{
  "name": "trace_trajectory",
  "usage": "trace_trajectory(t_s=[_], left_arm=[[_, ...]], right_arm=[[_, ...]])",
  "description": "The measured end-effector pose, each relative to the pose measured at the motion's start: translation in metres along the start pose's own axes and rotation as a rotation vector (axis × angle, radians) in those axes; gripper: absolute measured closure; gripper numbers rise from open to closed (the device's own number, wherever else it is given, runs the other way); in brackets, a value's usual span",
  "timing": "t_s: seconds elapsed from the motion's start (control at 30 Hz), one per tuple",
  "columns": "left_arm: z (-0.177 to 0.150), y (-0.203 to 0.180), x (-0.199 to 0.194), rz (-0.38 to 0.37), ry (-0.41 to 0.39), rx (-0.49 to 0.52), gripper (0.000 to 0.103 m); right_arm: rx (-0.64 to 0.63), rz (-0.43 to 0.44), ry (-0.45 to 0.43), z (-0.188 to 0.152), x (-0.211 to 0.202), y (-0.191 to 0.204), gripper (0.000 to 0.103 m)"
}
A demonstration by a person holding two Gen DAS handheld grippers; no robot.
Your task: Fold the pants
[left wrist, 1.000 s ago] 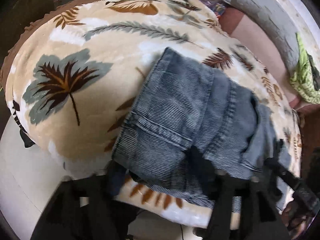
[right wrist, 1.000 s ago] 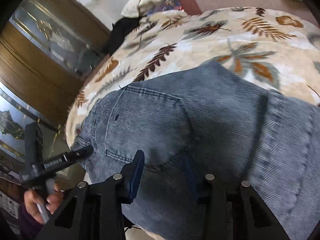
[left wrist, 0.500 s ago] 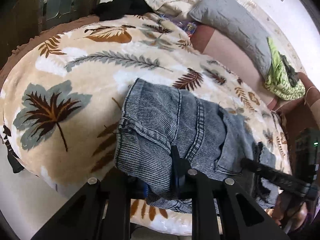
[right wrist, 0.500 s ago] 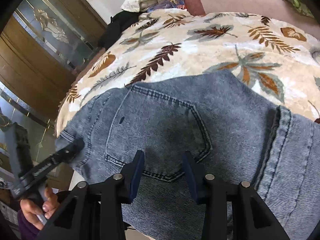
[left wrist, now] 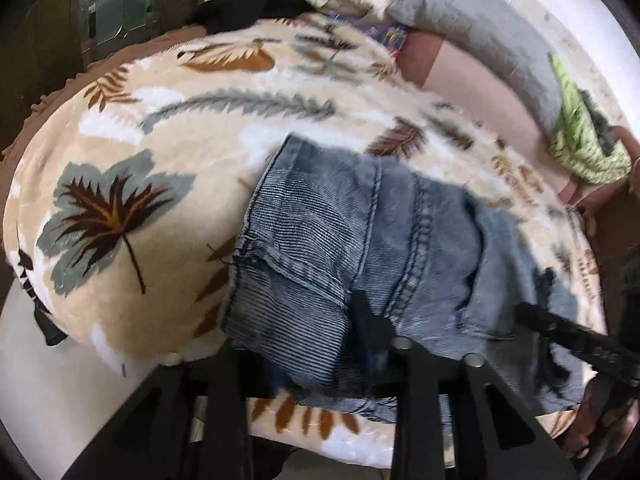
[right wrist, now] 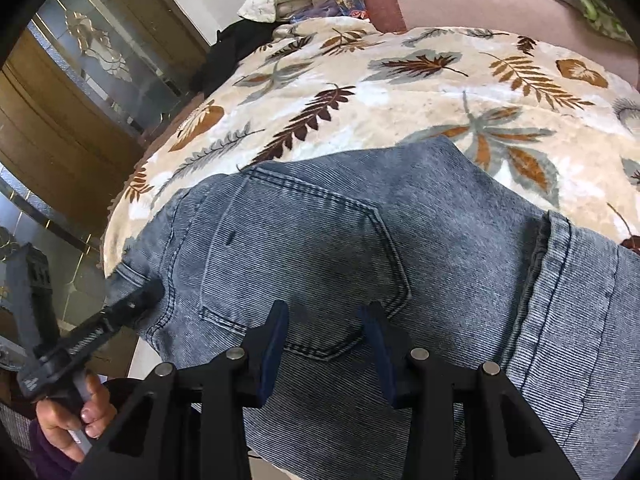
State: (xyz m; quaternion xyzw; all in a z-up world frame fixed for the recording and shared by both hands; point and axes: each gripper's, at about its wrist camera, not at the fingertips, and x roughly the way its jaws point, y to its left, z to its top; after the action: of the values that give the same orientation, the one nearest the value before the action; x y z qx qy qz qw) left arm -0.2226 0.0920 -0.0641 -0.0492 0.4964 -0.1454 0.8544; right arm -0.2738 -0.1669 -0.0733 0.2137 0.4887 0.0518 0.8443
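Observation:
Blue-grey jeans (left wrist: 360, 240) lie folded on a leaf-patterned blanket (left wrist: 160, 160), near the bed's front edge. My left gripper (left wrist: 320, 352) is at their near left corner and its jaws are opening. Denim sits between them and hides one finger; the other finger (left wrist: 368, 324) rests on the cloth. In the right wrist view the jeans (right wrist: 360, 240) fill the foreground, back pocket up. My right gripper (right wrist: 326, 340) stands open just over that pocket, its blue pads (right wrist: 276, 340) apart. The left gripper (right wrist: 132, 304) shows at the jeans' left edge, a hand (right wrist: 72, 412) holding it.
A grey pillow (left wrist: 480, 40) and a green cloth (left wrist: 580, 140) lie at the bed's far right on a pink sheet (left wrist: 460, 76). A black garment (left wrist: 248, 4) lies at the far edge. A wood-and-glass door (right wrist: 80, 100) stands left. Pale floor (left wrist: 60, 380) lies below the bed's front edge.
The left gripper's jaws closed on the jeans' near corner, bunching it, and have now widened again. The right gripper kept its place and its opening.

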Motion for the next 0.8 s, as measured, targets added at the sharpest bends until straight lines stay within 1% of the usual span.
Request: trace_trajectory(t_s=[0.03,0.07,0.13,0.17,0.2,0.23,0.3,0.33,0.37,0.43,0.5,0.57,0.63,0.67,0.73,0.8], left_arm=[[-0.001,0.002,0.003,0.020,0.009,-0.008,0.052],[-0.001,0.006,0.005,0.023,0.015,-0.025,0.048],[0.000,0.012,0.009,-0.014,0.024,-0.056,0.048],[0.001,0.015,0.009,-0.034,0.026,-0.070,0.055],[0.002,0.017,0.010,-0.053,0.029,-0.079,0.069],[0.003,0.016,0.010,-0.087,0.033,-0.087,0.074],[0.004,0.008,0.006,-0.072,0.014,-0.043,0.082],[0.003,0.000,0.002,-0.054,-0.004,-0.008,0.082],[0.003,-0.003,-0.001,-0.047,-0.013,0.000,0.083],[0.005,-0.007,-0.009,-0.051,-0.028,-0.004,0.084],[0.008,-0.012,-0.022,-0.058,-0.057,0.010,0.084],[0.011,-0.022,-0.037,-0.064,-0.087,0.040,0.084],[0.014,-0.031,-0.047,-0.065,-0.102,0.059,0.084],[0.014,-0.035,-0.049,-0.062,-0.109,0.069,0.084],[0.013,-0.046,-0.053,-0.041,-0.120,0.101,0.084],[0.013,-0.056,-0.059,-0.027,-0.127,0.127,0.084]], right_arm=[[0.004,0.001,0.000,-0.001,0.000,-0.001,0.061],[0.009,0.005,-0.003,-0.002,-0.001,-0.003,0.061],[0.018,0.015,-0.014,-0.005,-0.005,-0.007,0.061],[0.022,0.018,-0.014,-0.005,-0.005,-0.008,0.061],[0.031,0.023,-0.016,-0.006,-0.006,-0.011,0.061],[0.042,0.029,-0.020,-0.007,-0.006,-0.013,0.061],[0.070,0.052,-0.035,-0.008,-0.009,-0.017,0.061],[0.079,0.066,-0.048,-0.008,-0.012,-0.018,0.061],[0.086,0.082,-0.070,-0.008,-0.015,-0.019,0.061],[0.098,0.103,-0.110,-0.008,-0.020,-0.019,0.061],[0.107,0.106,-0.127,-0.008,-0.020,-0.018,0.061],[0.113,0.103,-0.119,-0.009,-0.010,-0.019,0.061],[0.152,0.117,-0.075,-0.013,0.008,-0.025,0.061],[0.174,0.130,-0.082,-0.017,0.014,-0.029,0.060],[0.175,0.156,-0.101,-0.020,0.012,-0.032,0.060],[0.207,0.204,-0.076,-0.020,0.002,-0.039,0.060]])
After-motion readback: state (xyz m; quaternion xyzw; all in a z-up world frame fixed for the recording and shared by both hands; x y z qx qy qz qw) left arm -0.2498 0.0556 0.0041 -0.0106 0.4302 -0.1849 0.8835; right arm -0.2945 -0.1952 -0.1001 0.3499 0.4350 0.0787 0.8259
